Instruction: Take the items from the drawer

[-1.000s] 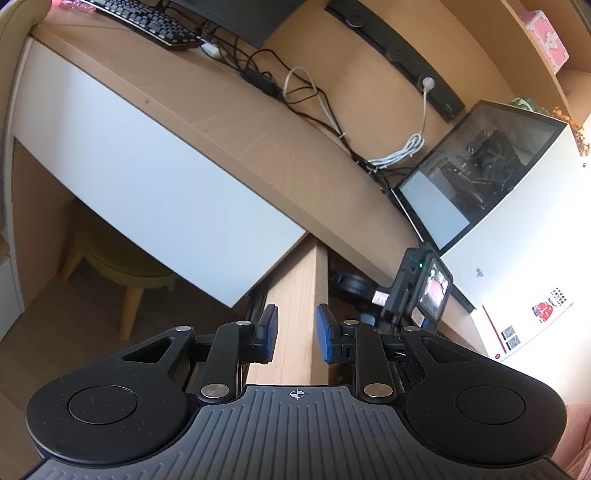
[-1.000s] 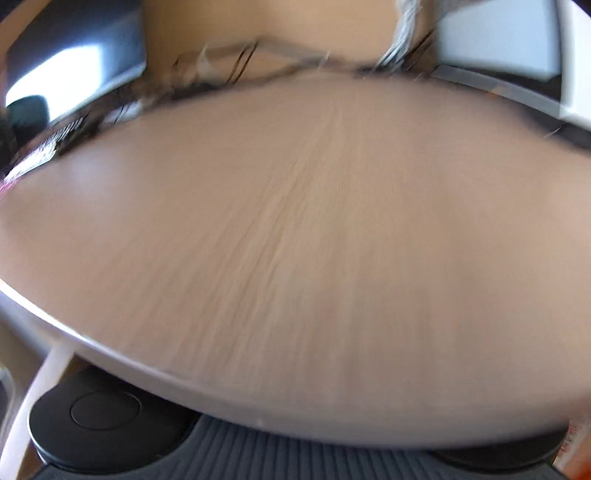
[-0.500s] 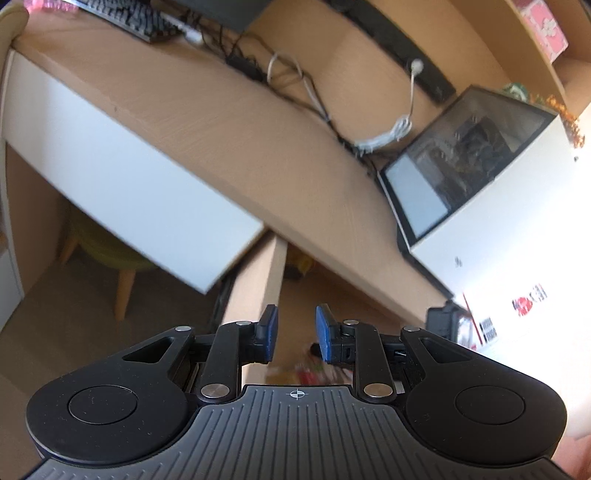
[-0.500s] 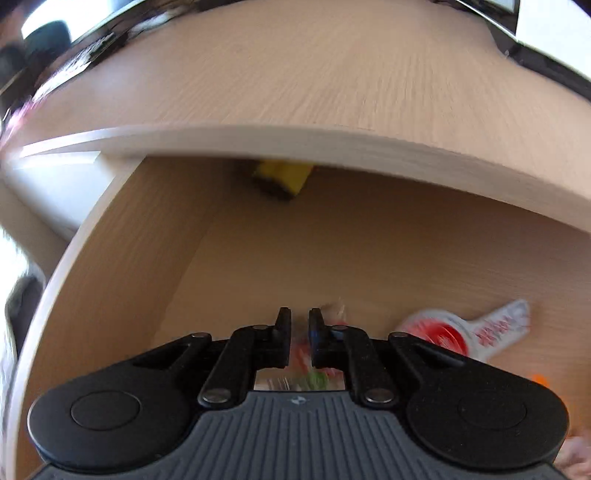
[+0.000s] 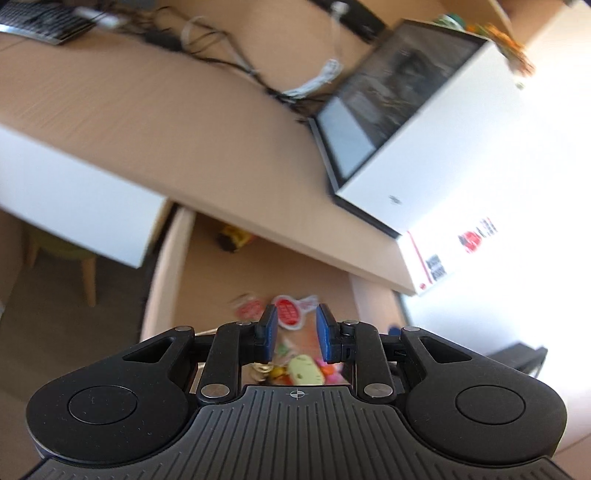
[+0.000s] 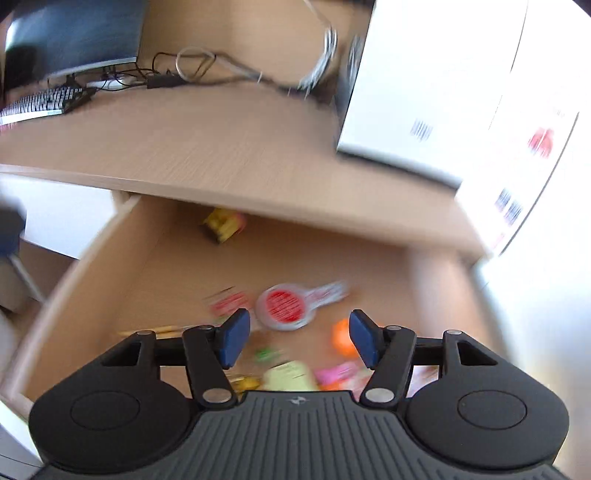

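Observation:
The wooden drawer [image 6: 92,280] stands pulled out under the desk, and both views are blurred. Inside lie a round red-and-white tag [image 6: 286,306] [image 5: 290,312], a yellow toy [image 6: 223,225] [image 5: 234,238] at the back, an orange ball [image 6: 341,338], a pale yellow-green item [image 6: 290,374] [image 5: 304,373] and a pink piece [image 6: 336,373]. My right gripper [image 6: 299,338] hovers above these items, jaws wide apart and holding nothing. My left gripper [image 5: 295,332] hangs over the drawer's near part with a narrow gap between its blue pads, also holding nothing.
The desk top [image 5: 147,122] overhangs the drawer's back. On it are a keyboard [image 5: 44,18], tangled cables [image 5: 221,55] and a white computer case [image 5: 424,147] with a glass side. A monitor [image 6: 70,37] stands far left. A green stool [image 5: 62,254] sits under the desk at the left.
The right gripper went from shut to wide open and drew back, so more of the drawer shows. The left view swung right over the drawer, its jaw gap unchanged.

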Demonstrator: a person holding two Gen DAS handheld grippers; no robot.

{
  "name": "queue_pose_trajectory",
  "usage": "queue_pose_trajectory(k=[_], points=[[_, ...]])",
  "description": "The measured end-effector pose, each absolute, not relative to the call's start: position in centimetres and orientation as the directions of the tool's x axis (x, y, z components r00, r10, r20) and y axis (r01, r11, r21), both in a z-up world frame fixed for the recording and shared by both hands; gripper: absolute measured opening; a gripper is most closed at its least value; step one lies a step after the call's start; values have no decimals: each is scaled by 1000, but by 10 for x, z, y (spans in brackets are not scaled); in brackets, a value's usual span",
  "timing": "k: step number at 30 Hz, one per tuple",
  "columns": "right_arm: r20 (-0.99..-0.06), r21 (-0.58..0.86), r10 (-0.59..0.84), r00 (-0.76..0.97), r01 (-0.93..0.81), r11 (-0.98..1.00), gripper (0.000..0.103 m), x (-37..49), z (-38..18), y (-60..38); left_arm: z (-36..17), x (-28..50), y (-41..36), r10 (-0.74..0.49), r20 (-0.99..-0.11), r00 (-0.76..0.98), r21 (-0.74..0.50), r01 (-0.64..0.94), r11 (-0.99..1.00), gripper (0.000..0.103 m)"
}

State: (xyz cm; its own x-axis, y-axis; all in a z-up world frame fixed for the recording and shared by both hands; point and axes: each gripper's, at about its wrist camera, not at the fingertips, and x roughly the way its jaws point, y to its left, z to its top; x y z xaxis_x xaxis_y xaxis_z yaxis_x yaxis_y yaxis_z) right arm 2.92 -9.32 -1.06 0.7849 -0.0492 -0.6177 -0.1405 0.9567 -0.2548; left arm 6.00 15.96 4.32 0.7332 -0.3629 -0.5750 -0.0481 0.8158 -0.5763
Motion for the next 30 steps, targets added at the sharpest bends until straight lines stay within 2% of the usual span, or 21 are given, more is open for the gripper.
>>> queue_pose_trajectory(k=[3, 6, 14, 20, 24, 26, 28, 30], points=[[-581, -265, -23, 813, -163, 950, 60, 58, 4, -93, 52, 61, 144, -384, -567, 729, -567, -6, 824, 24], [-599, -233, 47, 799, -231, 945, 60, 81, 11, -97, 57, 61, 133, -390, -557, 733, -561, 14, 828, 24], [-672, -293, 221, 706, -529, 797, 60, 113, -11, -71, 59, 60, 121, -273, -591, 759, -531, -111, 840, 24], [-788, -33, 271, 553, -477, 878, 60, 138, -46, -86, 68, 64, 111, -224, -579, 784, -527, -150, 837, 24], [-833, -56, 241, 498, -510, 859, 60, 132, -78, -76, 64, 67, 110, -233, -569, 789, -543, -147, 827, 24], [-826, -46, 253, 503, -508, 860, 60, 134, -78, -75, 60, 68, 112, -242, -575, 781, -545, -146, 825, 24], [-819, -25, 269, 506, -501, 865, 68, 137, -79, -77, 56, 67, 116, -243, -589, 771, -542, -154, 826, 24], [-837, -3, 273, 475, -502, 865, 68, 143, -86, -76, 53, 66, 123, -238, -596, 767, -541, -165, 825, 24]])
